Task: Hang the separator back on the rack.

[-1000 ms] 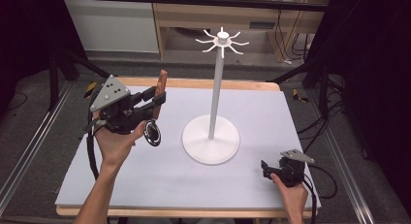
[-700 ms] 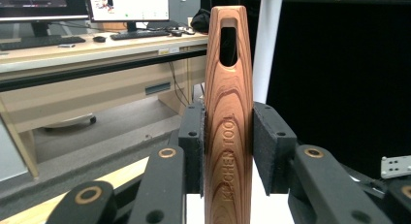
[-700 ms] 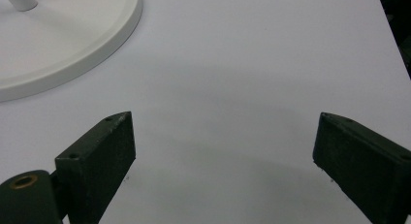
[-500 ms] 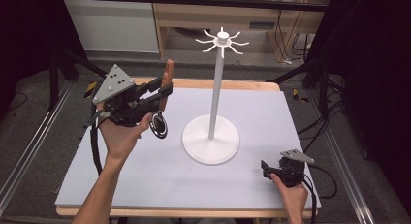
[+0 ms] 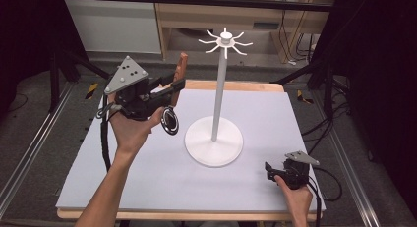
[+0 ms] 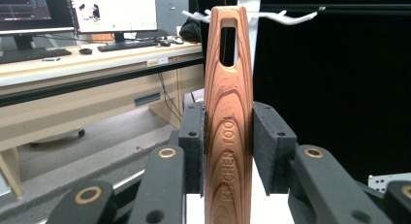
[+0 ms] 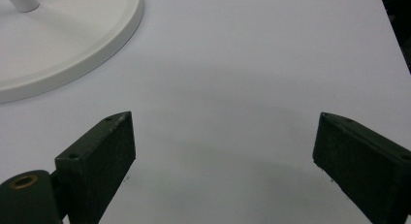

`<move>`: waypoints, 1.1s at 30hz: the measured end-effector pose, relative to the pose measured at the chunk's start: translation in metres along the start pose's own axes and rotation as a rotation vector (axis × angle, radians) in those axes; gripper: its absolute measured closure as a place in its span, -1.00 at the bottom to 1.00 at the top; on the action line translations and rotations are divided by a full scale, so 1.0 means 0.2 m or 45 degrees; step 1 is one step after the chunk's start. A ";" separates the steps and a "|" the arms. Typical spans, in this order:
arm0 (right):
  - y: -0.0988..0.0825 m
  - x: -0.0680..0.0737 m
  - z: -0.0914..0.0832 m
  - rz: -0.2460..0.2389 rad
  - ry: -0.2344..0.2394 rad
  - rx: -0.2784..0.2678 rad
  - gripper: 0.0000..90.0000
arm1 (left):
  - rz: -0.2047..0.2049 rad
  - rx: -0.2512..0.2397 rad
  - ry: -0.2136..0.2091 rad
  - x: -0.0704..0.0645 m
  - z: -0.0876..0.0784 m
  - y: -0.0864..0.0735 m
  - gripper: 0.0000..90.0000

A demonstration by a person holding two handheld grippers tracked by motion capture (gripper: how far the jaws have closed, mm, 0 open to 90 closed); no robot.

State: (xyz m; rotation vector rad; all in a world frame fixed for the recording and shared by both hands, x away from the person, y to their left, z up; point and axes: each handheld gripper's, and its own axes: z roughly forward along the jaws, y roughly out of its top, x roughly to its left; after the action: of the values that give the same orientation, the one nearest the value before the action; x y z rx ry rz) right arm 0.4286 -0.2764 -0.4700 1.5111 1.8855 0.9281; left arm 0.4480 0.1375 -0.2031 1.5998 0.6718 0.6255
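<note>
A kitchen tool with a wooden handle (image 5: 183, 65) and a round black head (image 5: 170, 121) is held above the table's left half. My left gripper (image 5: 178, 84) is shut on the handle, which points up while the head hangs below. In the left gripper view the slotted handle (image 6: 228, 78) stands upright between the pads (image 6: 269, 141), with the stand's hooks (image 6: 286, 18) just behind its top. The white hook stand (image 5: 215, 138) rises at the table's middle. My right gripper (image 5: 269, 169) rests at the front right, open, with nothing between its fingers (image 7: 102, 151).
The stand's round base (image 7: 63, 44) lies a little ahead and left of the right gripper. The white table mat (image 5: 275, 114) ends at a wooden edge. A desk with monitors (image 6: 111, 10) stands behind, and metal rails (image 5: 29, 148) run along both sides.
The left gripper has risen and shifted right toward the stand with the tool in it, and the handle now stands higher. The right gripper has stayed put.
</note>
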 end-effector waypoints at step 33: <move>0.00 -0.01 -0.01 0.012 0.001 -0.008 -0.81 | 0.025 0.017 -0.015 -0.07 0.16 0.09 0.50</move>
State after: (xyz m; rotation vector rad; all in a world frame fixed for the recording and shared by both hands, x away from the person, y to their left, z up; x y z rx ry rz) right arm 0.4278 -0.2783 -0.4689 1.5180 1.8757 0.9377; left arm 0.4624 0.1038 -0.1891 1.6233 0.6539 0.6265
